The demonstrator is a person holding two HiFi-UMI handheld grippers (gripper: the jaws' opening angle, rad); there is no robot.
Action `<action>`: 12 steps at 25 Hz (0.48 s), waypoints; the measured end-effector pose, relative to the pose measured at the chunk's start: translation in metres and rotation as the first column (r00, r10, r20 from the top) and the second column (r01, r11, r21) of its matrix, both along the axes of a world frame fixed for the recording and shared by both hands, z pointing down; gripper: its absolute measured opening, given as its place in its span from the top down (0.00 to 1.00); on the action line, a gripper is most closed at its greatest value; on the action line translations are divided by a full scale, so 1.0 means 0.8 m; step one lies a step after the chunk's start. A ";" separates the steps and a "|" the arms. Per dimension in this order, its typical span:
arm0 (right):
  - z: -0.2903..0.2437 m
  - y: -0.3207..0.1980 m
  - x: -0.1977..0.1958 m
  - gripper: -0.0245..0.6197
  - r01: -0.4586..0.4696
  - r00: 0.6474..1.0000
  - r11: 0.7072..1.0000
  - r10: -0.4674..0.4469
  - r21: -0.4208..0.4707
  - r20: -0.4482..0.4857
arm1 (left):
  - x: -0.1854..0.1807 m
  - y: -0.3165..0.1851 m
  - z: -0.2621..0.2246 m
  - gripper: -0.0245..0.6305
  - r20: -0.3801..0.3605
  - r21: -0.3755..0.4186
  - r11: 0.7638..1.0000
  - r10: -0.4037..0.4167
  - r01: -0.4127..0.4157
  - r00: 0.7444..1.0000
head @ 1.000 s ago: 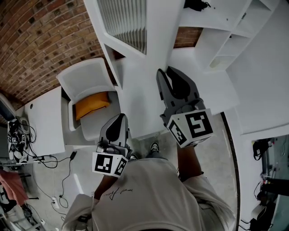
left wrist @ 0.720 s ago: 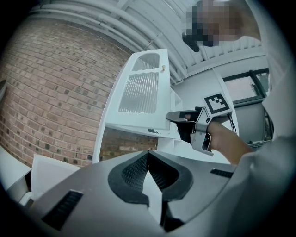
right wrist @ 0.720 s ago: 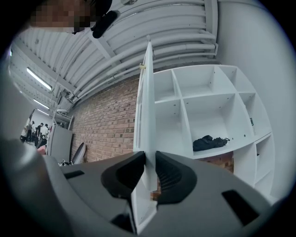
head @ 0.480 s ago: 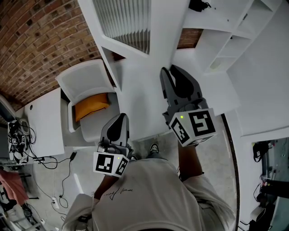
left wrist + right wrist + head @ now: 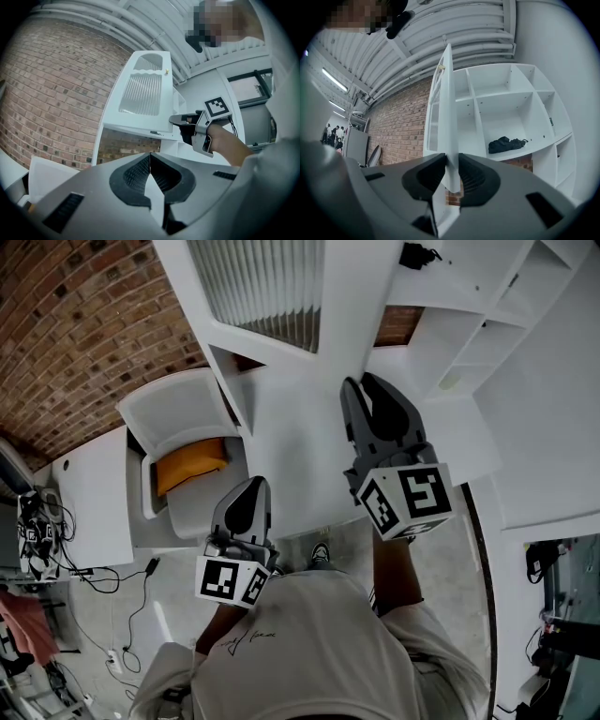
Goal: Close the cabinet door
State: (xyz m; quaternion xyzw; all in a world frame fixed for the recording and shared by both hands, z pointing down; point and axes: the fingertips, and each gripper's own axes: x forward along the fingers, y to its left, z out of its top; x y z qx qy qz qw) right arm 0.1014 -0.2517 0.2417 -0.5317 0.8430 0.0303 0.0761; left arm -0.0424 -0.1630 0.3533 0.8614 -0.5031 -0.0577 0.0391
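Right gripper (image 5: 452, 157): jaws part-way apart and have just been opening. The door's edge fills the gap, and both pads (image 5: 440, 168) lie against its faces.
Right gripper, head view (image 5: 362, 381): tips sit on the door's lower corner, with the marker cube toward the person.
Left gripper (image 5: 150, 154): jaw tips meet and there is nothing between them. It touches nothing.
Left gripper, head view (image 5: 253, 482): low and left of the right gripper, well apart from the door.
Door (image 5: 449, 103): white, swung out, edge-on in the right gripper view. Its ribbed pane (image 5: 267, 287) is at the top of the head view. The small knob (image 5: 166, 71) is near the top of its free edge.
Door vs. fingers: the lower free corner is between the right jaws and the rest rises above them. From the left gripper the door's face (image 5: 140, 93) stands ahead and above, with the right gripper (image 5: 183, 123) at its bottom edge.
Cabinet (image 5: 506, 108): open white shelves to the right of the door's edge. A black bundle (image 5: 506, 144) lies on one shelf.
Open room: clear gap between the door and the shelves. The brick wall (image 5: 84, 324) is on the door's other side.
Below: a white top (image 5: 291, 456) is under both grippers, with a chair (image 5: 178, 409) and orange cushion (image 5: 192, 460) to its left.
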 end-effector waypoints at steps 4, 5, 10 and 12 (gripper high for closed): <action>0.000 -0.011 0.007 0.82 -0.003 1.000 1.000 0.003 0.001 -0.003 | 0.005 -0.009 0.000 0.94 0.000 0.001 1.000 0.001 -0.001 1.000; 0.000 -0.014 0.009 0.82 -0.001 1.000 1.000 0.001 0.001 -0.003 | 0.007 -0.011 0.000 0.94 0.000 0.000 1.000 0.003 -0.003 1.000; -0.001 -0.025 0.016 0.82 0.001 1.000 1.000 -0.001 0.003 -0.010 | 0.015 -0.020 0.002 0.94 0.001 -0.005 1.000 0.009 -0.009 1.000; -0.001 -0.028 0.018 0.82 -0.003 1.000 1.000 0.003 0.004 -0.015 | 0.017 -0.024 0.004 0.94 0.001 -0.009 1.000 0.008 -0.008 1.000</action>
